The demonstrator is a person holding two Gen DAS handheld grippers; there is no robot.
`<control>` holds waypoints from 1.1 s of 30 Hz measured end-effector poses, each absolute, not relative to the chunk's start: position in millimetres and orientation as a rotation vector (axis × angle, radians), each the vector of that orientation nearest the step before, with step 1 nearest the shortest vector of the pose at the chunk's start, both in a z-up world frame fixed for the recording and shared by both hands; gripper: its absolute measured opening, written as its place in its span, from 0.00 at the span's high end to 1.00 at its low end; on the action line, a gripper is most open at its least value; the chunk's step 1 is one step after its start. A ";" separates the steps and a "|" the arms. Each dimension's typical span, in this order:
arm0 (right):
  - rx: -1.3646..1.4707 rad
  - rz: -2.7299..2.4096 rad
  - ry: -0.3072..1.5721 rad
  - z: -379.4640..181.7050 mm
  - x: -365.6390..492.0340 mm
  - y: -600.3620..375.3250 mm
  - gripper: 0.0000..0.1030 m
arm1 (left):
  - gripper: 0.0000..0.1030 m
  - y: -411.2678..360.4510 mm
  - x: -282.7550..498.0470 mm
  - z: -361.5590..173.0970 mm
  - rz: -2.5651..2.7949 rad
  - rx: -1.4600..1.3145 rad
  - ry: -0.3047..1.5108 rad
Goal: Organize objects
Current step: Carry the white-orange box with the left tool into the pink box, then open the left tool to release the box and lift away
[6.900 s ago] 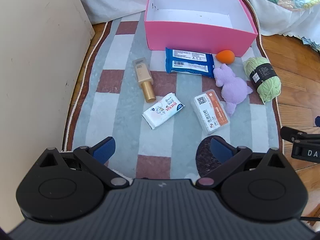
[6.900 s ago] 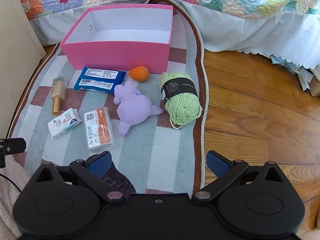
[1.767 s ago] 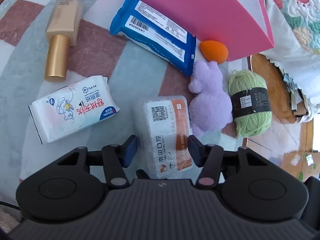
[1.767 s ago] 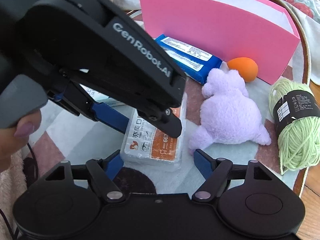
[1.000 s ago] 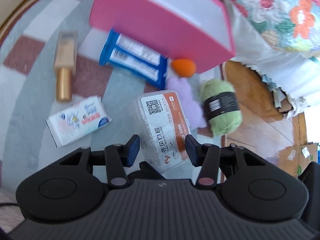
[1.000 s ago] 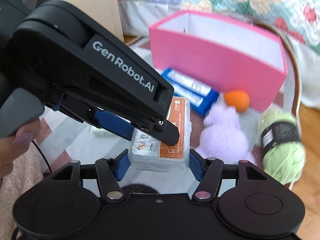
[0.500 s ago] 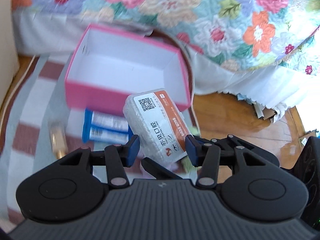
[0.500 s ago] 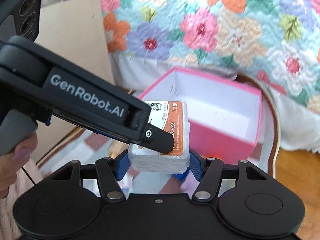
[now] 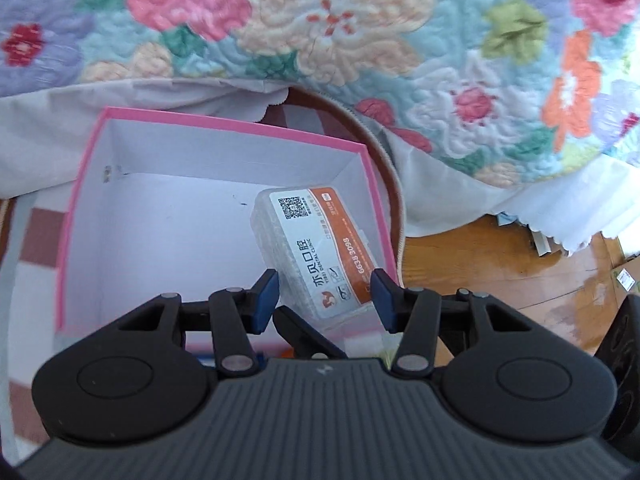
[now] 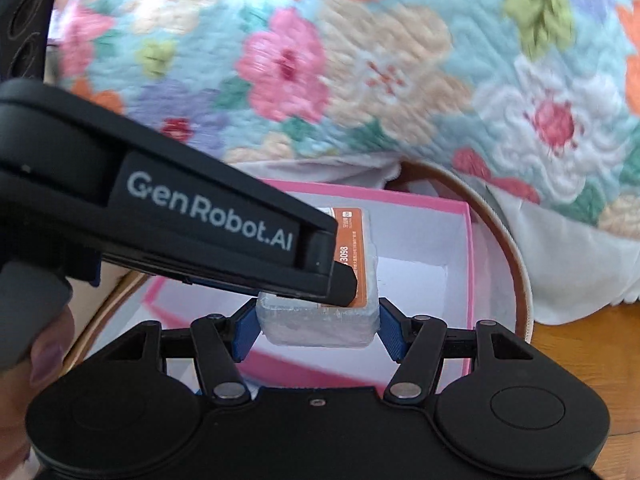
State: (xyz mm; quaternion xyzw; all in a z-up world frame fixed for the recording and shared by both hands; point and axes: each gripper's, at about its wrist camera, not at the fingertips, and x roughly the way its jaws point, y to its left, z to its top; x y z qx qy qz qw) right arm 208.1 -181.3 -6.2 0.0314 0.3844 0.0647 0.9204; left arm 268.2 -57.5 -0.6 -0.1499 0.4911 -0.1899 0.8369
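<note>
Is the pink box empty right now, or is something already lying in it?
Apparently empty: the pink box shows only bare white floor where visible. The dental pack is over it, gripped by both claws, hiding part.

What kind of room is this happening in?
Most likely a bedroom. A floral quilt with a white skirt hangs over a wooden floor, and a pink box sits on a rug beside it.

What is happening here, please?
A person holds two grippers, and both clamp one clear plastic box with an orange label. The left gripper and the right gripper hold it above the open pink box, which looks empty inside. It is not released yet.
</note>
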 end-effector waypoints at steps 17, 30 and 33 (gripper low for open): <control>-0.109 0.104 0.970 -84.8 302.3 -175.8 0.37 | 0.54 -45.1 364.9 -99.3 -0.433 -0.515 1.216; -0.097 0.165 1.154 -105.4 313.4 -183.1 0.35 | 0.79 -68.8 377.4 -129.6 -0.352 -0.404 1.334; -0.144 0.206 1.133 -102.7 302.4 -180.8 0.46 | 0.79 -74.8 375.4 -131.9 -0.355 -0.414 1.328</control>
